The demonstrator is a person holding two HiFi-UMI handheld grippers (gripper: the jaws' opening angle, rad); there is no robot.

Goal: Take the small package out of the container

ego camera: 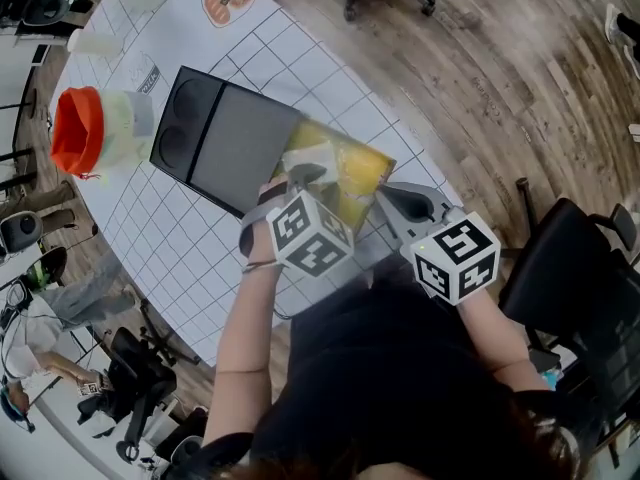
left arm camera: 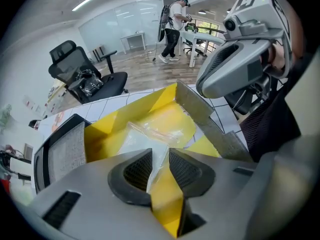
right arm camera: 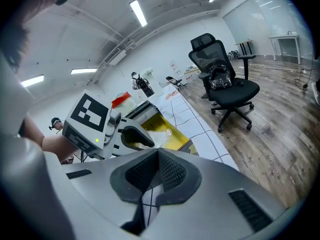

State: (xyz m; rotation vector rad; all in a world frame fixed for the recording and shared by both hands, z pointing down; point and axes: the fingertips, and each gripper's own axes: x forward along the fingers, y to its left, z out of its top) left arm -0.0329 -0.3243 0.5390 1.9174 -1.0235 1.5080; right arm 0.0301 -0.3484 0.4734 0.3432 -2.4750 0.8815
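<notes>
The left tool [left arm camera: 159, 166] is the one on the job. Its jaws stand partly apart, astride the near wall of the open yellow box [left arm camera: 107, 129]. The near corner of the small clear package [left arm camera: 157, 131] rises into the gap between them, but the pads do not visibly press on it yet. The package lies inside the box, straight ahead of this tool. Its length seems to run away from the jaws toward the far right corner. I judge that a grip on that near corner, then a lift up and back, is what the move needs.

The right tool [right arm camera: 157, 170] is pressed together on nothing. It hangs just right of the box, off its outer flap, so it is the farther of the two.

On the white gridded tabletop [ego camera: 150, 218], from the left, are an orange-topped container [ego camera: 78, 128], a black tray [ego camera: 240, 138] touching the box, then the box itself near the edge. Beyond are a wood floor [ego camera: 480, 78], a black office chair [left arm camera: 80, 74] and a person standing far off [left arm camera: 172, 29].
</notes>
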